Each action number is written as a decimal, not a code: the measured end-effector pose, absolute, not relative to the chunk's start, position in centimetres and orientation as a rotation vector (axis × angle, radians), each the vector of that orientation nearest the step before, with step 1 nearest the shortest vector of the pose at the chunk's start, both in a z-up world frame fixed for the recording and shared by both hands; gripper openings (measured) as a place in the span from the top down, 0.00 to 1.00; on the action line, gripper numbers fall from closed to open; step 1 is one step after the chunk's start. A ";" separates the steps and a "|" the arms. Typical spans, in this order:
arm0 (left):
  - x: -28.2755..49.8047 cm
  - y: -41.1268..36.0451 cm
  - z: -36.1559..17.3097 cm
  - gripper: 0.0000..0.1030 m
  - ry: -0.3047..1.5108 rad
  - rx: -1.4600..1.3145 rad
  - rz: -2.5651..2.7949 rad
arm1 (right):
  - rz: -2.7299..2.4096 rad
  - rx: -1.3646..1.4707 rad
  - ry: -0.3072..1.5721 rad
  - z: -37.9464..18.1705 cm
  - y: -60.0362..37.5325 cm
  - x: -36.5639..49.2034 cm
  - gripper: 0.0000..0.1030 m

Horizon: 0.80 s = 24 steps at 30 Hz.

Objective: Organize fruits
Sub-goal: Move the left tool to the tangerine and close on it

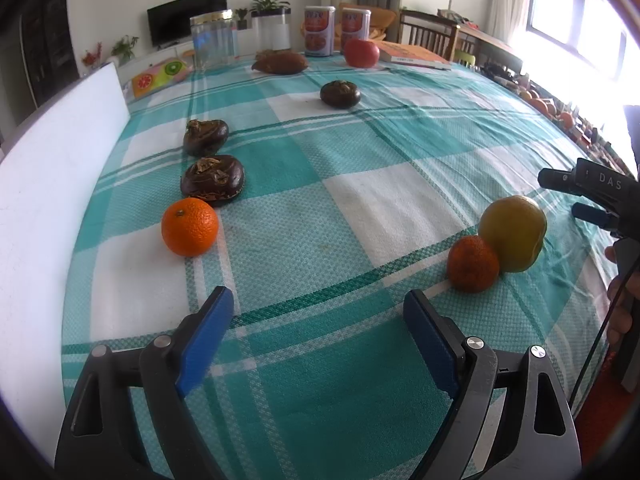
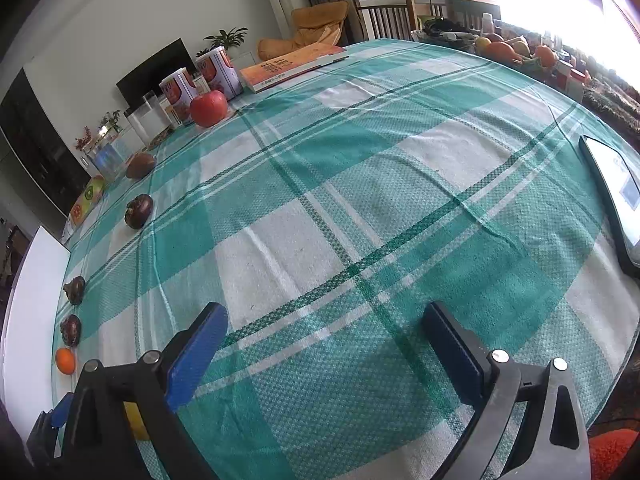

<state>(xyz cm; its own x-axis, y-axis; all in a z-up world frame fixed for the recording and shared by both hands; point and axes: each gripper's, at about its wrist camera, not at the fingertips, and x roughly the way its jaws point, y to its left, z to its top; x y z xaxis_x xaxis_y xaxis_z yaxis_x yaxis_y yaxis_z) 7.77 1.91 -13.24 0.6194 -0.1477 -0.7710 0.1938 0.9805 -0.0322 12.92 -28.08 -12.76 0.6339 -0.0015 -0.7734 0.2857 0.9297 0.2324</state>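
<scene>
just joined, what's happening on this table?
A person holds a two-finger claw in each hand over a teal checked tablecloth and is sorting fruit. Both the left claw and the right claw are open and hold nothing. An orange and three dark mangosteens run along the left side, with a red apple at the far end. A darker tangerine touches a yellow-green citrus on the right, nearest the right claw.
</scene>
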 end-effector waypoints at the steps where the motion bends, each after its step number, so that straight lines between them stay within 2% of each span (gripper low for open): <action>1: 7.8 1.9 -13.2 0.14 0.881 0.056 -0.196 | -0.167 0.352 0.873 -12.8 -28.1 12.9 0.05; 6: 7.7 2.2 -13.2 0.14 0.878 0.030 -0.215 | -0.161 0.357 0.876 -12.8 -28.1 12.8 0.05; 12: 6.7 5.1 -12.8 0.14 0.852 -0.151 -0.288 | -0.156 0.379 0.866 -12.7 -28.3 12.6 0.04; 24: 9.5 8.6 -11.8 0.16 0.874 -0.183 -0.089 | -0.153 0.366 0.869 -12.8 -28.0 12.9 0.00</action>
<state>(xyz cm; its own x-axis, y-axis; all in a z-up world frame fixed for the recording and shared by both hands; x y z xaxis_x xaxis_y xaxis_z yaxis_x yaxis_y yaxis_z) 9.55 8.59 -11.77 0.6390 -0.1525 -0.7539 0.0029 0.9806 -0.1959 12.90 -28.03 -12.78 0.6391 0.0163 -0.7690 0.2782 0.9272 0.2509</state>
